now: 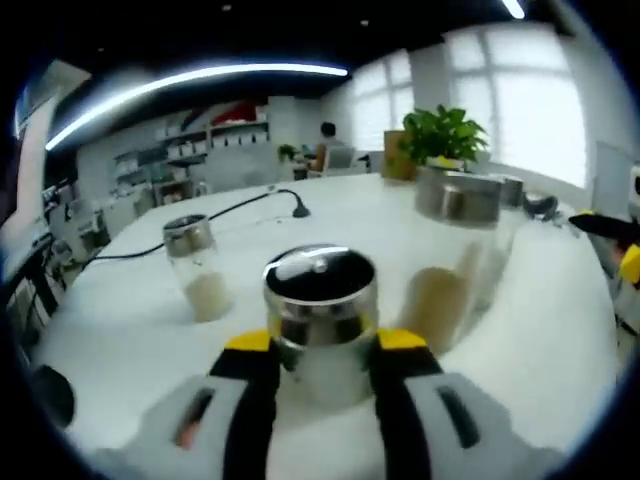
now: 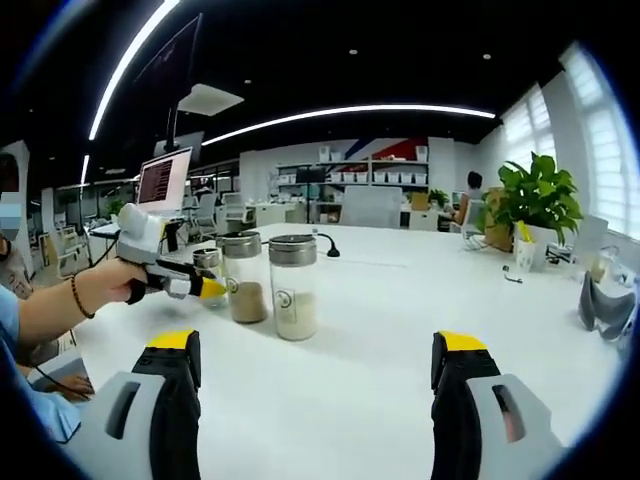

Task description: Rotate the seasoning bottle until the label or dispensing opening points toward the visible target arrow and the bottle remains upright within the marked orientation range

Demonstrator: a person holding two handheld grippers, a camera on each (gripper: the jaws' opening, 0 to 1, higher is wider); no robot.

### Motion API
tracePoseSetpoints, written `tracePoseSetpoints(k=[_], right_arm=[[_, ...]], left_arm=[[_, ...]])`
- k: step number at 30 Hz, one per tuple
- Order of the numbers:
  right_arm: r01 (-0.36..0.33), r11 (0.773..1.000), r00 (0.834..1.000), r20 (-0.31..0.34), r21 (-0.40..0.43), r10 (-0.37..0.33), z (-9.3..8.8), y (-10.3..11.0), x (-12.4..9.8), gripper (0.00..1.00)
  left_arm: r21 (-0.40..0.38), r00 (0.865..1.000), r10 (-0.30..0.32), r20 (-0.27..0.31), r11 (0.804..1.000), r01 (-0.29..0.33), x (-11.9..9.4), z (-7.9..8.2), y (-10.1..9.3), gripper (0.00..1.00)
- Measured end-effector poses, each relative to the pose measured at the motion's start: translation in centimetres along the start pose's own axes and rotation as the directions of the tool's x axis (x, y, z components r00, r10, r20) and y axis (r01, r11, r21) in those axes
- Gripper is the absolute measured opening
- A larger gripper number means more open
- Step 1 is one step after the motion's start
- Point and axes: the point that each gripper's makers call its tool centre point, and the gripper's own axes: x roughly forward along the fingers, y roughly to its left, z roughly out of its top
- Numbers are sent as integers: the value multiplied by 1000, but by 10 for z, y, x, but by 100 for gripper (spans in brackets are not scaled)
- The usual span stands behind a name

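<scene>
Three glass jars w/ steel lids stand on the white table [image 2: 380,330]. In the left gripper view my left gripper [image 1: 322,352] has its yellow-tipped jaws on either side of the nearest seasoning bottle [image 1: 320,315], just under its shiny lid band, pressed against the glass — clamped on it. Bottle sits upright, dead centre btwn the jaws, black lid top facing the cam. Its contents are hidden from here.

Beyond it to the left stands a small jar [image 1: 198,265] w/ pale powder at the bottom, well apart. To the right, a tall jar [image 1: 455,255] w/ tan powder, near the held bottle but not touching. Black cable [image 1: 215,215] runs across the table behind them. Potted plant [image 1: 442,135] at the far edge.

In the right gripper view my right gripper [image 2: 315,375] is wide open, jaws apart over bare table, nothing btwn them. The jars stand ahead and left of it, well apart. My left hand [image 2: 105,285] comes in from the left w/ the other gripper at the leftmost jar. Laptop [image 2: 163,180] sits behind, screen lit. Can't see any arrow mark or label direction.
</scene>
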Motion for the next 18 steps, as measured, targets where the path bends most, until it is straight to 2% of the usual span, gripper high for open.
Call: tracePoseSetpoints(k=[5, 7, 18], right_arm=[[-10, 1000, 1000, -4, 9, 10, -1, 3, 1, 99], [-7, 1000, 1000, 21, 28, 7, 3, 3, 0, 99], [-16, 999, 999, 30, 34, 15, 4, 2, 0, 99]], left_arm=[[-24, 999, 47, 18, 999, -46, 1, 0, 1, 37], [-35, 997, 72, 30, 997, -71, 0, 0, 1, 37], [-71, 989, 134, 64, 989, -130, 2, 2, 1, 37]])
